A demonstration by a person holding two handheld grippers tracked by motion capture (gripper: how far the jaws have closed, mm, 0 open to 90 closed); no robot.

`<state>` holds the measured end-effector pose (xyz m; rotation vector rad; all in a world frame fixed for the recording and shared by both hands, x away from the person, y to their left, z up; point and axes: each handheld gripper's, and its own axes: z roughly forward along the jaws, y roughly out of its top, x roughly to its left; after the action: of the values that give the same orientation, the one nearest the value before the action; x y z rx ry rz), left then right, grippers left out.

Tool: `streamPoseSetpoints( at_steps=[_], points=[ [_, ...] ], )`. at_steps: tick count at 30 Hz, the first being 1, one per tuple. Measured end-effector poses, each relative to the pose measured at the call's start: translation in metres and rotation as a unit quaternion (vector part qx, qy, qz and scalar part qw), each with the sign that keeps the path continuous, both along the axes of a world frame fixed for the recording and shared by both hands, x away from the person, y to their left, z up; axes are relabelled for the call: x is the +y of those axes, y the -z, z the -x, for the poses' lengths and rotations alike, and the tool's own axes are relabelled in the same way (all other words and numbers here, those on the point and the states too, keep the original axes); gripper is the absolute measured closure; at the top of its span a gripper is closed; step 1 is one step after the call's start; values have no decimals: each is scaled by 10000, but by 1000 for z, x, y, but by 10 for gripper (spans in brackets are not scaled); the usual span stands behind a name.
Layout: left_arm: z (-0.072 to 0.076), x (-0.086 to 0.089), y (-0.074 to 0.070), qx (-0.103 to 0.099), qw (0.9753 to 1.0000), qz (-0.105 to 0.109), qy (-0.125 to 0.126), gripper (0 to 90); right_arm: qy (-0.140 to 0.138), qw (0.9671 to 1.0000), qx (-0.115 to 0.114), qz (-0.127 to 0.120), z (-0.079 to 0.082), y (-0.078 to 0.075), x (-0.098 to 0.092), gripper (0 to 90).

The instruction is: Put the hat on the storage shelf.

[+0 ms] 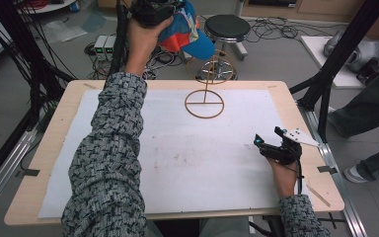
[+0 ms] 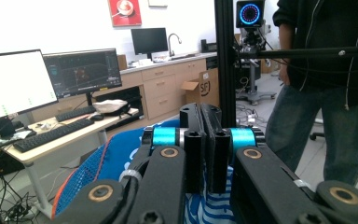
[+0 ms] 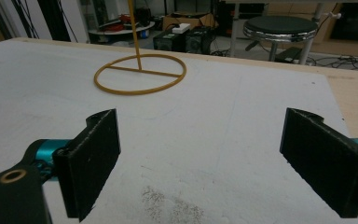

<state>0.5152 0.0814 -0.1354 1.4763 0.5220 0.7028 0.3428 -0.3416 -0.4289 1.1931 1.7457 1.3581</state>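
Blue fabric cap held high above the stand

The left gripper (image 1: pixel 153 12) pinches the blue-and-orange mesh cap (image 1: pixel 190 32) over the yellow wire hat stand (image 1: pixel 205 102); the right gripper (image 1: pixel 275 143) rests spread on the white table mat (image 1: pixel 128 163).

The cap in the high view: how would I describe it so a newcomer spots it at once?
Start at the wooden table and follow its far edge to the tan wire stand with the ring base. Just above the stand's upper ring hangs the cap, held by the left gripper. It is the one bright blue item there, with orange mesh.
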Motion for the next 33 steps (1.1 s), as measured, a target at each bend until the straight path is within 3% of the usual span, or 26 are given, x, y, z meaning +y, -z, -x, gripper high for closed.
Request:
streamPoseSetpoints(
  at_steps=[16, 22, 33],
  points=[
    [-15, -13, 19, 311, 9992, -249, 23, 878, 5, 10000, 21, -6, 0, 0, -1, 114],
    [-21, -15, 31, 444, 9975, -547, 36, 877, -3, 10000, 9, -21, 0, 0, -1, 114],
    [-31, -21, 53, 684, 9949, -727, 108, 877, -14, 10000, 23, 1, -1, 1, -1, 114]
  ],
)
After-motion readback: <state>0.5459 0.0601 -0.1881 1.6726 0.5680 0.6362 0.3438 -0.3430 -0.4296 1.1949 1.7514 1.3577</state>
